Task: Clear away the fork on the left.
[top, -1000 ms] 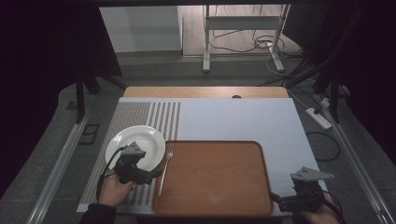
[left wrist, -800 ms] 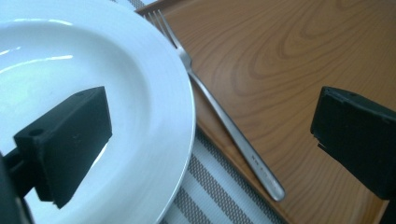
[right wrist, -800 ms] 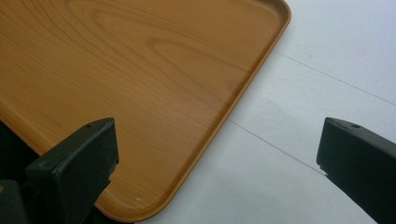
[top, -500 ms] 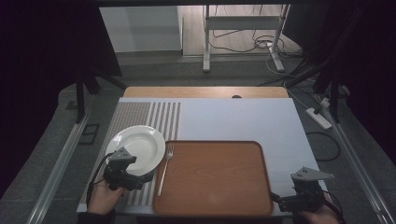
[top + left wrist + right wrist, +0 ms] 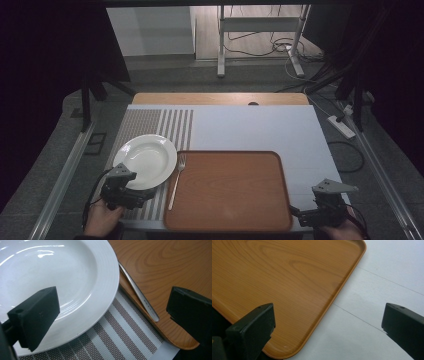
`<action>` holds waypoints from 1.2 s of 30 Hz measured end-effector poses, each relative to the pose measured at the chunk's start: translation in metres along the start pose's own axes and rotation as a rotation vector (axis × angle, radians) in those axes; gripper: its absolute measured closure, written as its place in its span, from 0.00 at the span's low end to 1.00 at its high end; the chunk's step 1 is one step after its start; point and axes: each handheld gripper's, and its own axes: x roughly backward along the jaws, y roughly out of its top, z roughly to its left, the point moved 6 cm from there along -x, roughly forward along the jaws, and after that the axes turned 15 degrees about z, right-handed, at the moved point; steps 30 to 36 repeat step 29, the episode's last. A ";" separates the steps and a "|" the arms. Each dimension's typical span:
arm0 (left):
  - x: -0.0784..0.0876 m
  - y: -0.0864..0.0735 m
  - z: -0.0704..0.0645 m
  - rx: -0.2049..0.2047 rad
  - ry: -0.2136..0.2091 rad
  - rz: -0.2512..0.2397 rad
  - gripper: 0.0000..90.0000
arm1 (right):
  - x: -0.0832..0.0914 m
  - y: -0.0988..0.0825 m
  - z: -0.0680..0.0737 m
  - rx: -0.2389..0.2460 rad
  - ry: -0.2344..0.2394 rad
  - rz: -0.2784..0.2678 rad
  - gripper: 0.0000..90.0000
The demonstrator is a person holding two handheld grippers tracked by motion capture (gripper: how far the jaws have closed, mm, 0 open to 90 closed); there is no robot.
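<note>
A white plate point(image 5: 145, 159) rests on a striped placemat point(image 5: 150, 125) at the table's left. A fork point(image 5: 176, 181) lies between the plate and a brown wooden tray point(image 5: 227, 190), its handle on the tray's left rim. My left gripper point(image 5: 142, 194) hovers open at the plate's near edge. In the left gripper view point(image 5: 112, 322), one jaw is over the plate point(image 5: 62, 277) and the other over the tray's corner point(image 5: 170, 265), with the fork point(image 5: 140, 296) between them. My right gripper point(image 5: 299, 215) is open at the tray's near right corner point(image 5: 274, 277), holding nothing point(image 5: 328, 332).
A white mat point(image 5: 260, 127) covers the table beyond and to the right of the tray. A wooden strip point(image 5: 220, 98) runs along the far edge. On the floor behind stand a metal frame point(image 5: 260, 40), cables and a power strip point(image 5: 341, 127).
My left gripper has drawn back from over the plate toward the near left, now at the plate's near edge. The right gripper has stayed put.
</note>
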 end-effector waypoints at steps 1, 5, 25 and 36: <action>0.000 -0.001 0.000 0.002 0.003 0.001 0.00 | 0.000 0.000 0.000 0.001 -0.001 0.001 0.00; 0.003 -0.004 0.002 0.007 0.012 0.004 0.00 | 0.000 0.000 0.000 0.000 -0.001 0.001 0.00; 0.014 -0.021 0.008 0.038 0.022 0.026 0.00 | 0.000 0.000 0.000 -0.001 -0.004 0.005 0.00; 0.013 -0.021 0.009 0.039 0.010 0.028 0.00 | -0.001 0.000 -0.001 -0.001 -0.002 0.005 0.00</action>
